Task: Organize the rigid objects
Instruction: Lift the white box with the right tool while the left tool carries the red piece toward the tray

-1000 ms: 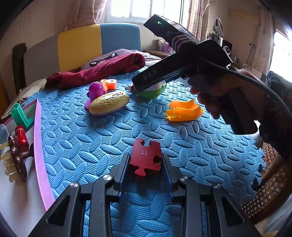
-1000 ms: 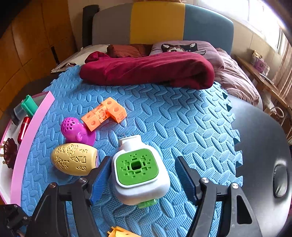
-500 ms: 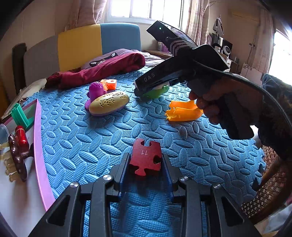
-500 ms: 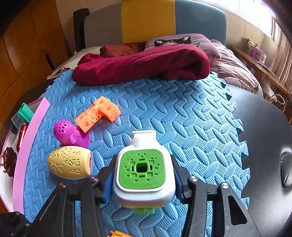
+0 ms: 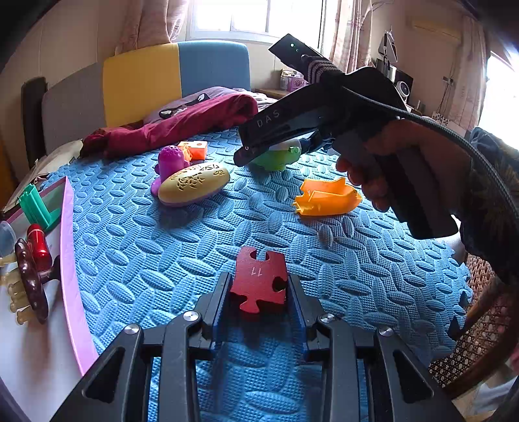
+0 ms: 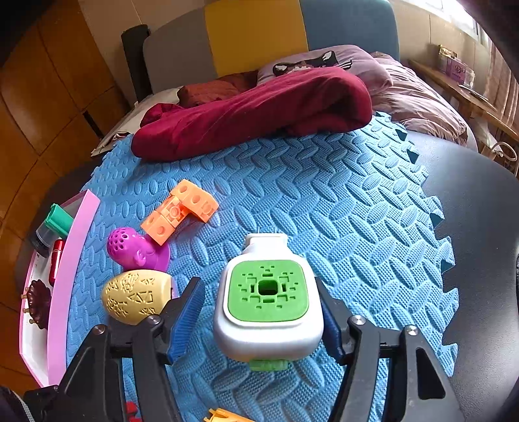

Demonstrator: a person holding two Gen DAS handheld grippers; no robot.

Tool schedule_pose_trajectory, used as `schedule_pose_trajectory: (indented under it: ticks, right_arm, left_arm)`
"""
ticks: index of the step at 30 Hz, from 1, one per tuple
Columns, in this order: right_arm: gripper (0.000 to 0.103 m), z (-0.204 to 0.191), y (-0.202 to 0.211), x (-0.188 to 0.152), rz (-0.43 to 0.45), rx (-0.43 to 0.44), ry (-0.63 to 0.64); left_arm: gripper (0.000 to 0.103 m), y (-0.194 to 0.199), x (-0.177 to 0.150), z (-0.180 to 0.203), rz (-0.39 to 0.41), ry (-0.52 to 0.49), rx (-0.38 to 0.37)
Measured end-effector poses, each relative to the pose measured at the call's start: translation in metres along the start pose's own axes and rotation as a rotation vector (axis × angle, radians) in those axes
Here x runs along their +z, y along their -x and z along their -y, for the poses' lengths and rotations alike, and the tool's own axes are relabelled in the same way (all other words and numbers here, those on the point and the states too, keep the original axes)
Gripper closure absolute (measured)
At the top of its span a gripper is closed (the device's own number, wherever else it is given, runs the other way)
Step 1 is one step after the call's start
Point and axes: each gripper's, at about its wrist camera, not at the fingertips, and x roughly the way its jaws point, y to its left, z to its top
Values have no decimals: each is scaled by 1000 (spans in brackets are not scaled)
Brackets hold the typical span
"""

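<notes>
Blue foam mat (image 6: 340,207) on a bed (image 6: 421,97)

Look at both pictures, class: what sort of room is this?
Most likely a bedroom at home. A padded headboard stands behind a pillow and a dark red blanket, and a curtained window lets in daylight. The toys lie on a blue foam mat.

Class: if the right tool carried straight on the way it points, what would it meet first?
The white and green device, already between the right tool's fingers, which have just opened. Beyond it, probably only the blue mat; depth is unclear.
</notes>
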Motion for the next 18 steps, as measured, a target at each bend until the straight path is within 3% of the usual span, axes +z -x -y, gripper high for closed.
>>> schedule_pose_trajectory:
  ticks: [16,17,18]
  right_arm:
    - [34,11,0,4,-19,66,-59]
    - [37,11,0,4,-23,52,-54]
    - [50,12,1,4,-18,17,-55]
  left_arm:
    - [69,0,1,1,-1,-10,7]
    - [69,0,1,1,-1,-12,9]
    - [69,0,1,1,0,-13,10]
